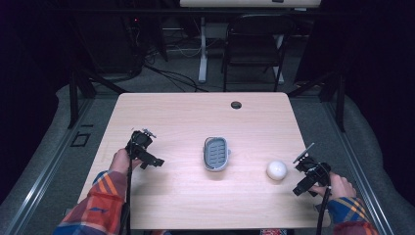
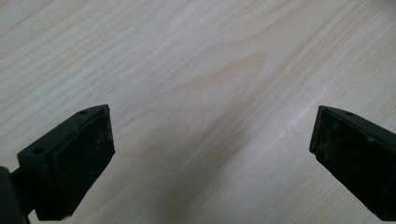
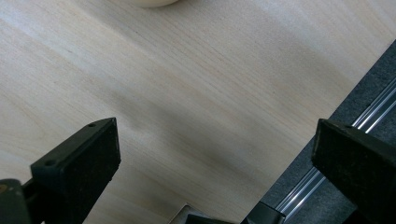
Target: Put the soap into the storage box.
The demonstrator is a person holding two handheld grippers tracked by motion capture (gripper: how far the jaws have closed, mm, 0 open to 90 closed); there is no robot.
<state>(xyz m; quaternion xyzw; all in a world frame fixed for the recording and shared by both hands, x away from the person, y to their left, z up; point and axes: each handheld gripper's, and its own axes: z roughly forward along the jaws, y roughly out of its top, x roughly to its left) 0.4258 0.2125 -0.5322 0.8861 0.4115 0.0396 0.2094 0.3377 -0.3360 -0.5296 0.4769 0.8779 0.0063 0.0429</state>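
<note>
- The ball point(image 1: 276, 170) is white, smooth and round, with a soft shine on top; it rests on the table point(image 1: 186, 117) toward its right near corner.
- In the right gripper view a pale curved sliver of the ball point(image 3: 148, 2) sits at the top edge, above the fingers.
- The right gripper point(image 1: 304, 177) lies just beside the ball on its right, not touching it, held in a hand point(image 1: 337, 186) near the table's right edge.
- Its fingers point(image 3: 79, 163) stand wide apart with nothing between them but bare wood and, at one side, the table edge with dark floor and a metal rail point(image 3: 322, 177) beyond.
- A grey tray point(image 1: 216, 153) with a ribbed, slotted bottom and rounded corners sits near the middle of the table, well apart from the ball on its left.
- The left gripper point(image 1: 145, 152) hovers by the left side of the table, well apart from the tray and farther still from the ball; a hand point(image 1: 120, 160) in a plaid sleeve point(image 1: 98, 198) holds it.
- Its fingers point(image 2: 81, 158) are also spread wide, over bare wood grain.
- A small round hole point(image 1: 236, 105) marks the far side of the table.
- Beyond the table stand a dark folding chair point(image 1: 254, 46) and loose cables point(image 1: 166, 73) on the floor.
- Nothing lies between the right gripper and the ball; the tray is off to the side of that gap.
</note>
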